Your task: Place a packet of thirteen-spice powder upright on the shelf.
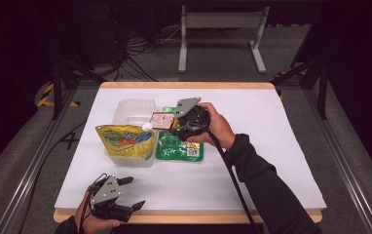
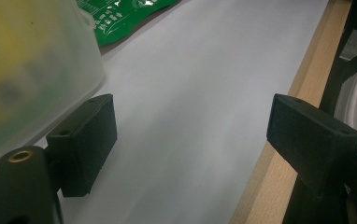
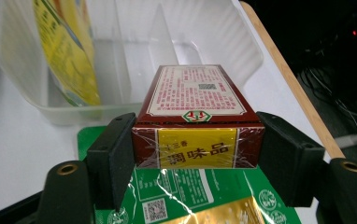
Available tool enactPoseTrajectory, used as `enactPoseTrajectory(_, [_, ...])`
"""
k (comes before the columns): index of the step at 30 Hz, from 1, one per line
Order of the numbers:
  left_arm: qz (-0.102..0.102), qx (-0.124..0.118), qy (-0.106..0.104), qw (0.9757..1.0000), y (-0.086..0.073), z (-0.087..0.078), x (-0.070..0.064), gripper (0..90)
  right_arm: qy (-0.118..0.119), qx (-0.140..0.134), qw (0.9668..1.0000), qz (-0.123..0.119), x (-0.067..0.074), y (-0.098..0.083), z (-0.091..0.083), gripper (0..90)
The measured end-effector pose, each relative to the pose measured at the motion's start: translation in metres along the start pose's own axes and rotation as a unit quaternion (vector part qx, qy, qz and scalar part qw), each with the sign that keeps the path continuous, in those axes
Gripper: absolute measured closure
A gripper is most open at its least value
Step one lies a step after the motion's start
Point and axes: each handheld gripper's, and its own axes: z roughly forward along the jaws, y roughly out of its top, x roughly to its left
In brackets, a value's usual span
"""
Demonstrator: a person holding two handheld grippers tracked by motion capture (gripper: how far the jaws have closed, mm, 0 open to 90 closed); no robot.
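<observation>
White bench (image 1: 271, 146): right hand-held gripper (image 3: 197, 149) clamps a red seasoning box (image 3: 197, 116) above the green pouch (image 3: 186, 196); next, lower it into the clear bin (image 3: 223, 42). Left hand-held gripper (image 2: 190, 140) gapes empty.

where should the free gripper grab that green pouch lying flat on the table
Probably the green pouch's near edge, coming in low from the person's side. It lies flat beside the clear bin, so only a thin edge offers the jaws a bite. Its far end sits under the red box held in the right hand-held gripper. The left hand-held gripper is open.
</observation>
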Motion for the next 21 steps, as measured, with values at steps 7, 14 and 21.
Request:
enactPoseTrajectory(7, [-0.005,0.0,-0.001,1.0,-0.001,0.0,0.0,16.9,0.021,-0.036,0.9991,0.004,0.0,0.005,-0.004,32.8])
enactPoseTrajectory(14, [-0.005,-0.001,-0.003,1.0,-0.001,0.0,0.001,16.9,0.058,-0.007,0.9981,0.018,-0.006,0.008,-0.004,32.9])
enactPoseTrajectory(21, [-0.005,0.001,-0.003,1.0,-0.001,0.0,0.0,16.8,0.086,0.007,0.9915,0.097,-0.019,0.0,-0.004,32.9])
